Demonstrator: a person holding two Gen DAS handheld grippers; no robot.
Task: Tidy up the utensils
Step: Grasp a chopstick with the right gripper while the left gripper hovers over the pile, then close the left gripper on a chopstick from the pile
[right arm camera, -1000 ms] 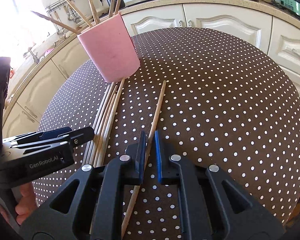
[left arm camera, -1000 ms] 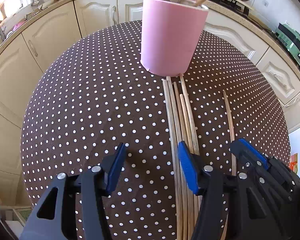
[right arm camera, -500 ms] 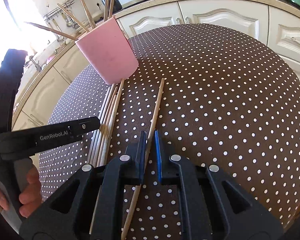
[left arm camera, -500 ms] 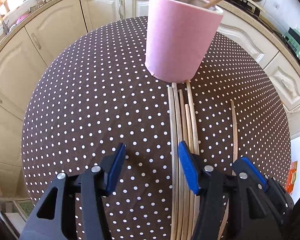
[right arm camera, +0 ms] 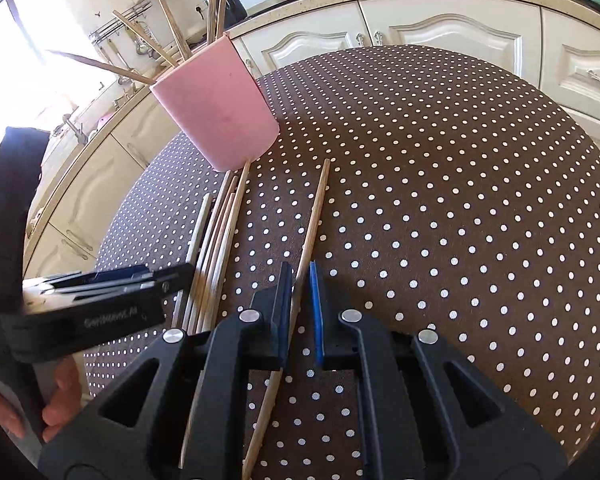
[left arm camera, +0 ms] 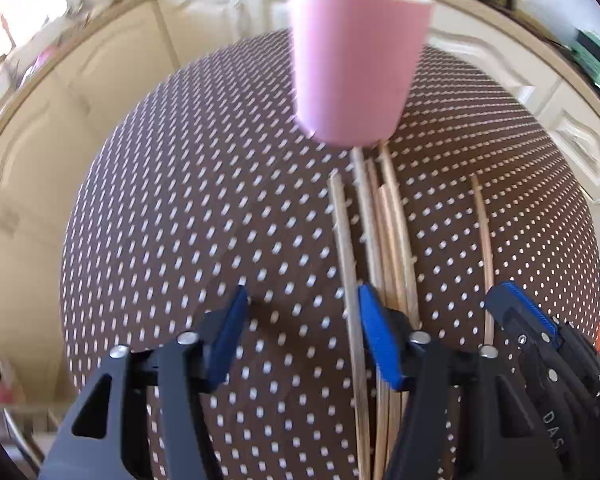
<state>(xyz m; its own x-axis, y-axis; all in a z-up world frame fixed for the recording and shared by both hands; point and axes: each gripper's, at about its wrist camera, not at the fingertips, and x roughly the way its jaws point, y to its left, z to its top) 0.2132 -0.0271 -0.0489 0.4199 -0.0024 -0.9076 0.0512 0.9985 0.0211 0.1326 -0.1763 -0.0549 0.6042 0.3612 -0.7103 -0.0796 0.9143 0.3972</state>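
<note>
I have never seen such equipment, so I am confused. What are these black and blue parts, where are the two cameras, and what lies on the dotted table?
There is no robot: a person holds one two-finger claw in each hand, and each claw carries its own wide-angle camera looking along the fingers. The left claw is open over a bundle of chopsticks lying on the dotted tablecloth. The right claw is nearly closed around a single chopstick lying apart from the bundle; a firm grip cannot be confirmed. Behind stands a pink cup already holding several chopsticks.
</note>
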